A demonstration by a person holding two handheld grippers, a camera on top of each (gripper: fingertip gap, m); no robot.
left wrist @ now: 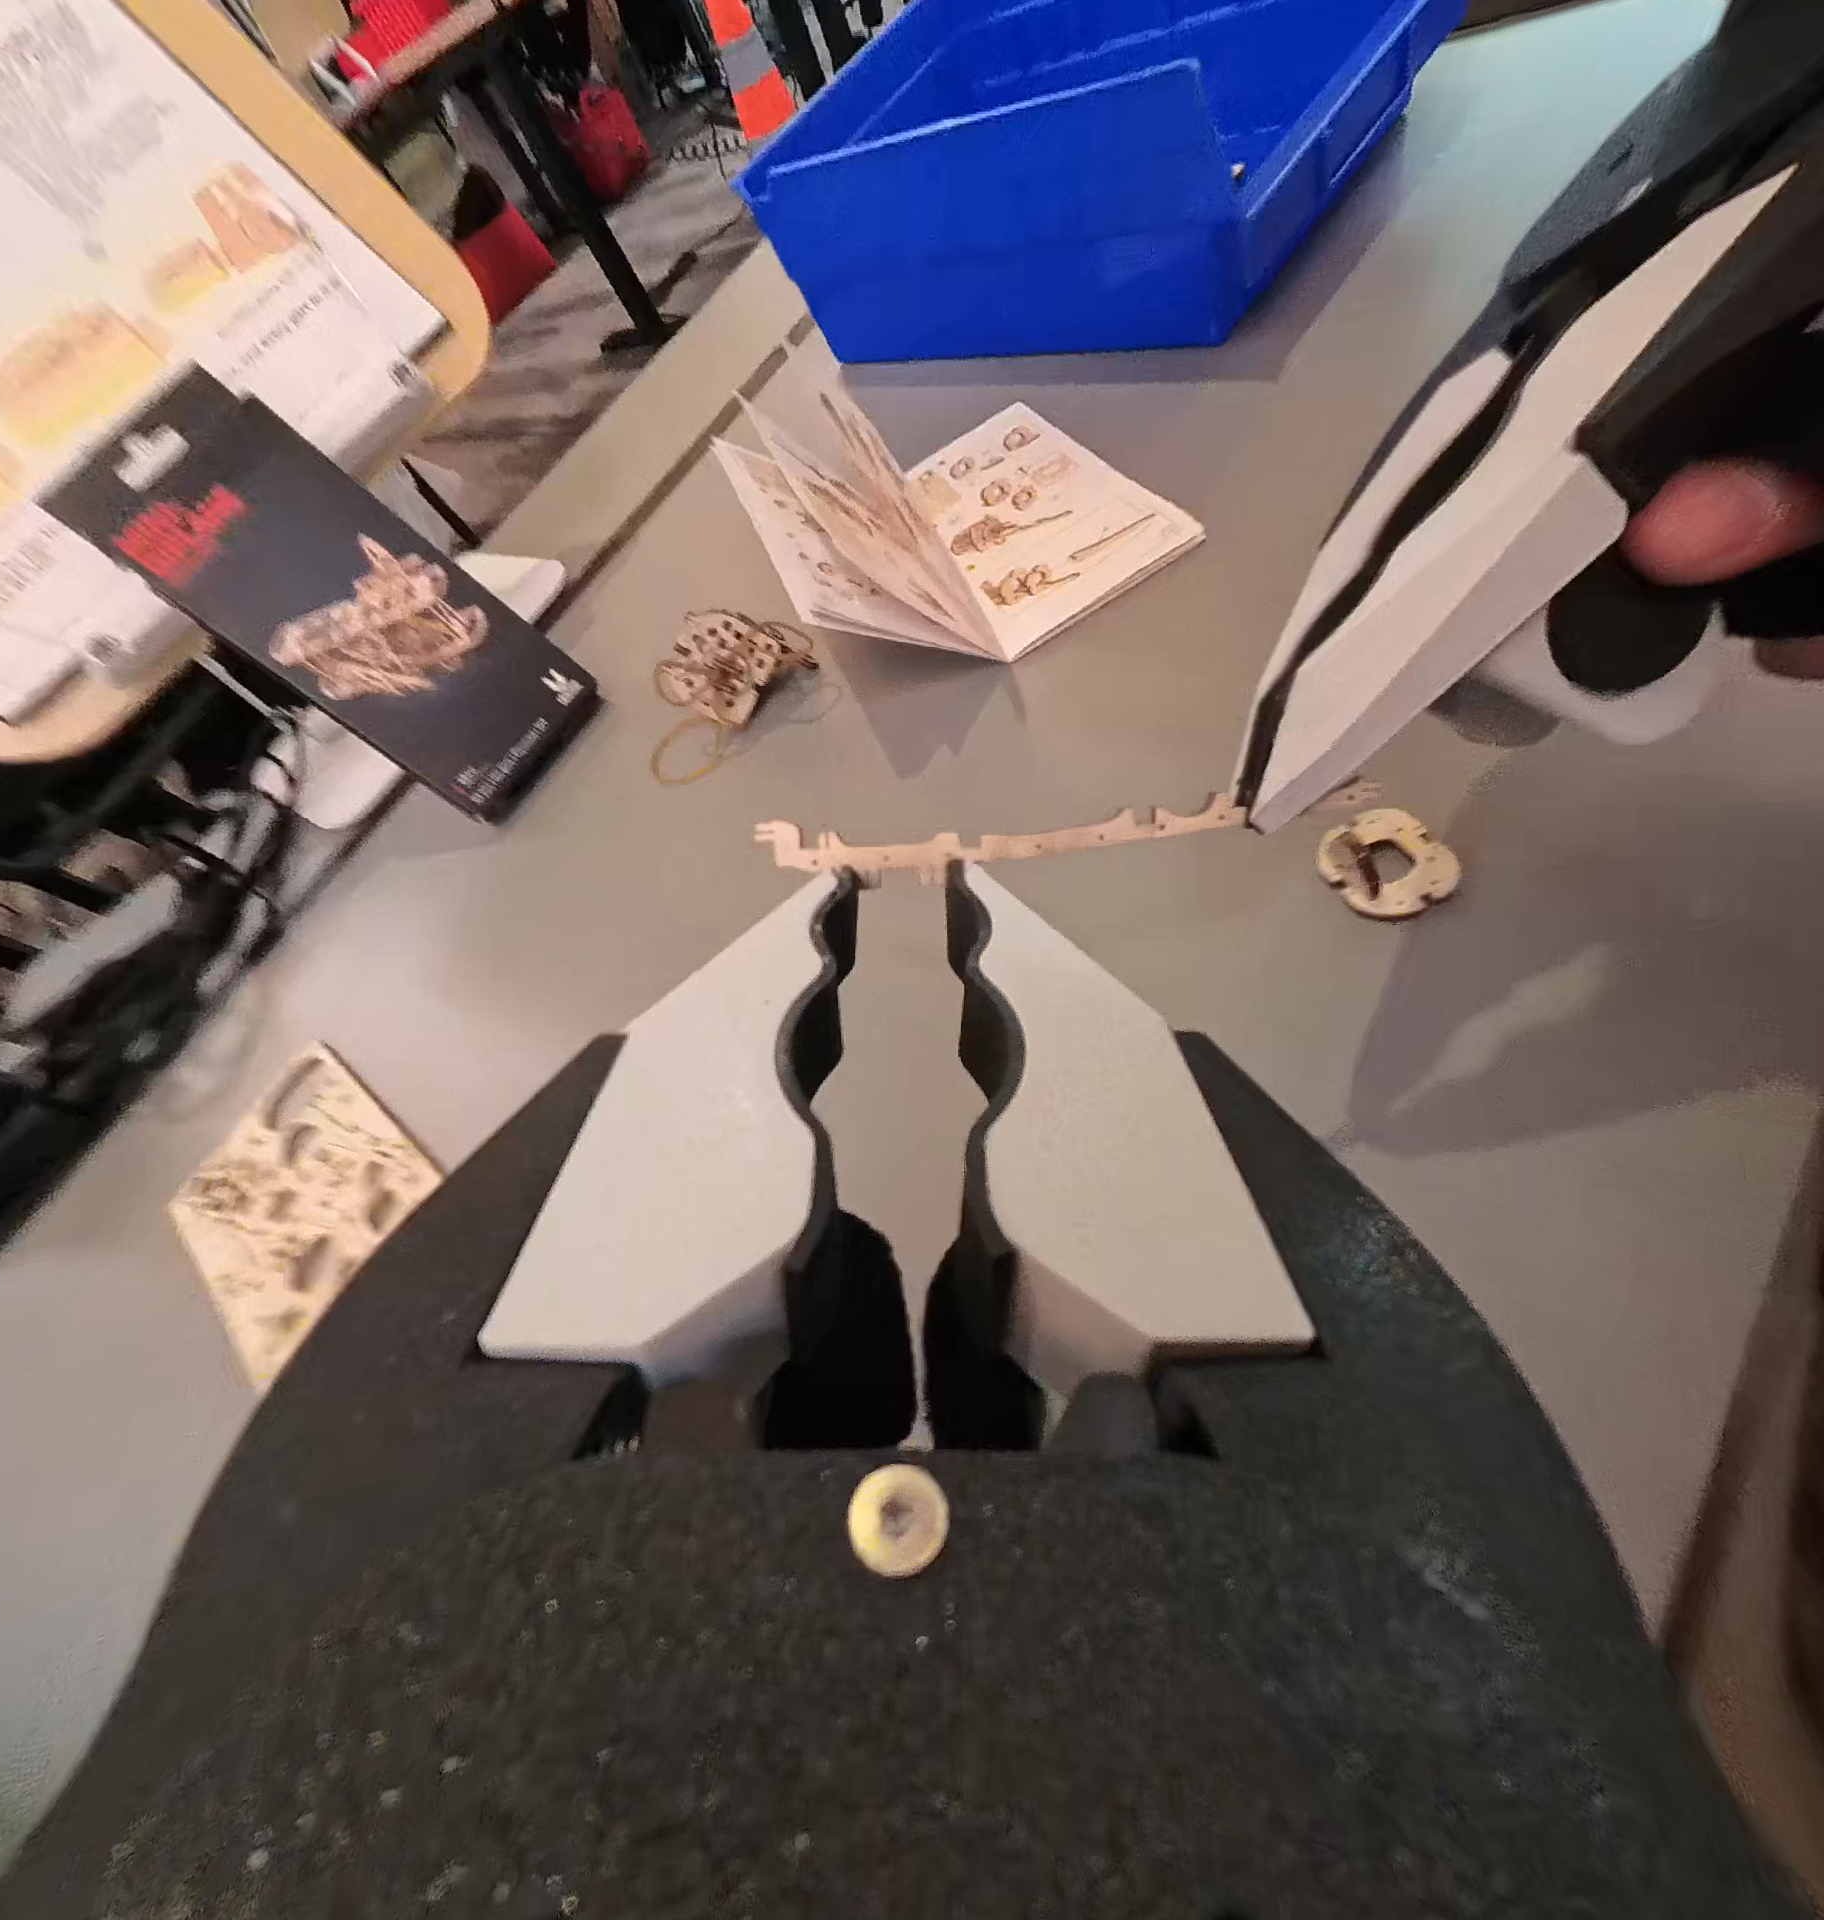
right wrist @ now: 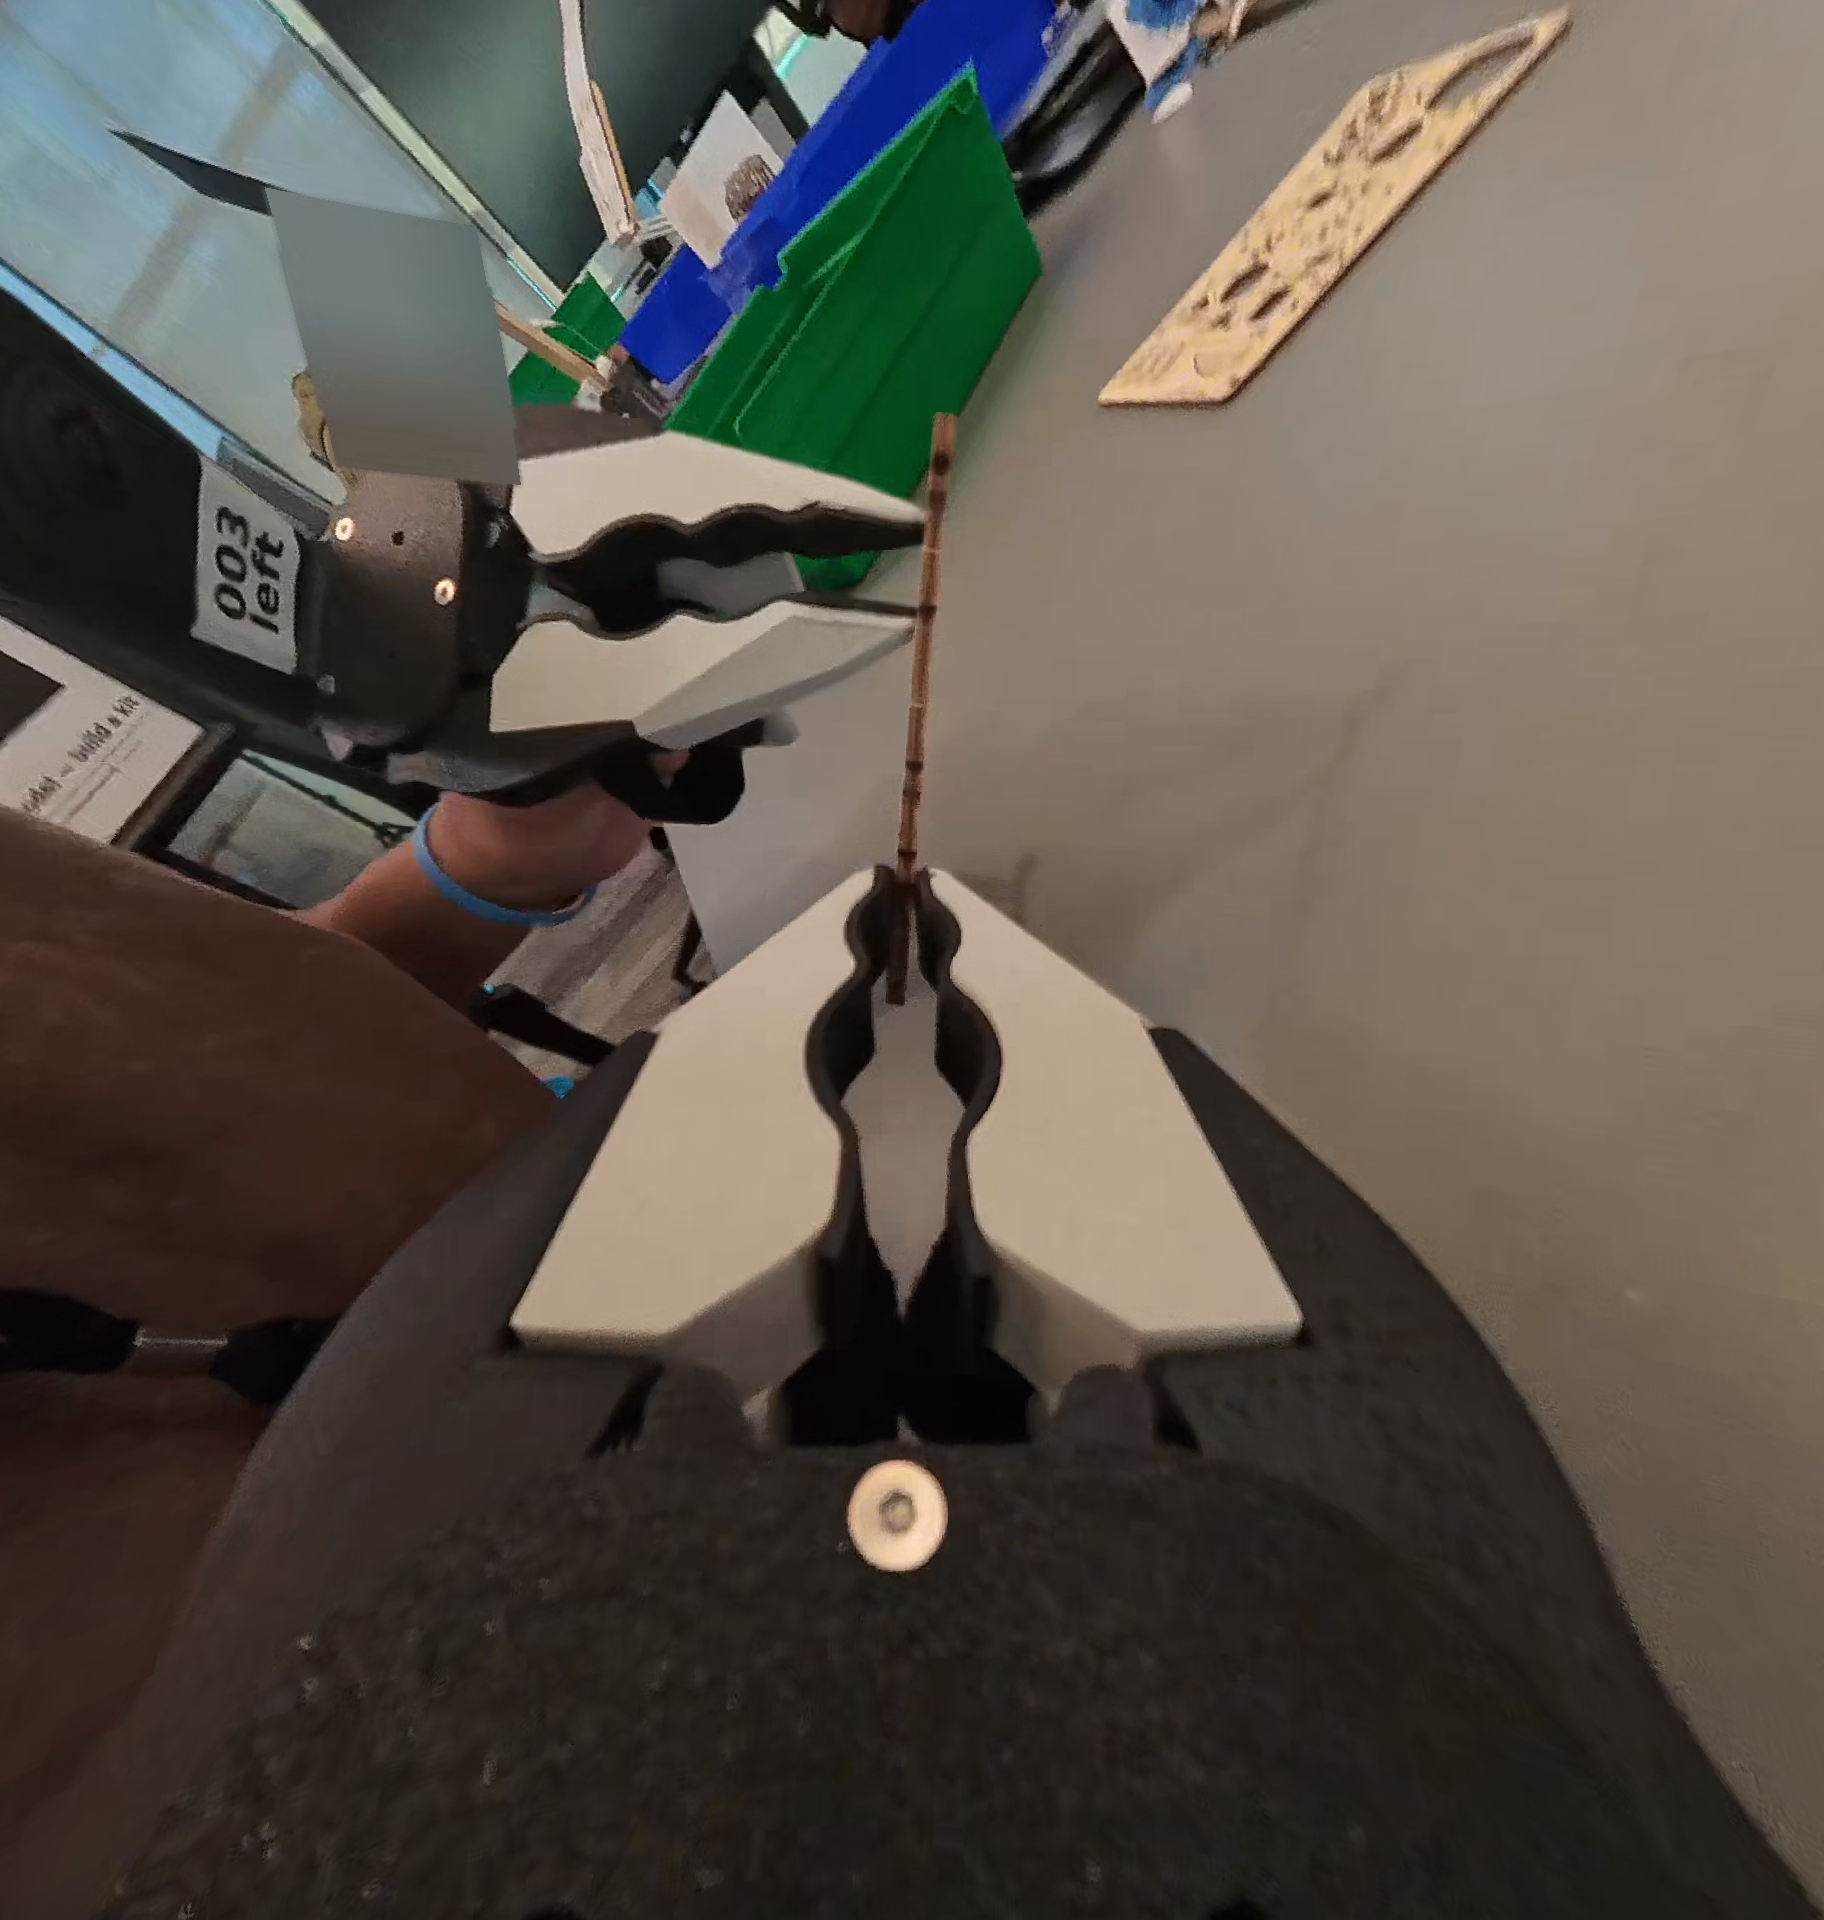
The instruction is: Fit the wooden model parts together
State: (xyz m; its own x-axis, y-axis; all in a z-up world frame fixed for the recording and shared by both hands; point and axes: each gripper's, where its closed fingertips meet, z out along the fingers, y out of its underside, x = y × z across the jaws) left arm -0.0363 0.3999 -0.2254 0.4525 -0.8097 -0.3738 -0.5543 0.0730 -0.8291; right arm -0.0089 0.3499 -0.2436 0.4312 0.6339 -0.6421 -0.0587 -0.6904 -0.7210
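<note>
step: passing the long thin notched wooden strip (left wrist: 1001, 840) between grippers | right gripper (right wrist: 905, 883) is pinching its end, holding it above the grey surface (left wrist: 1095, 987) | left gripper (left wrist: 900, 878) is spread, tips touching the strip | advice: clamping squarely on the flat faces, gently, judging the strip brittle
</note>
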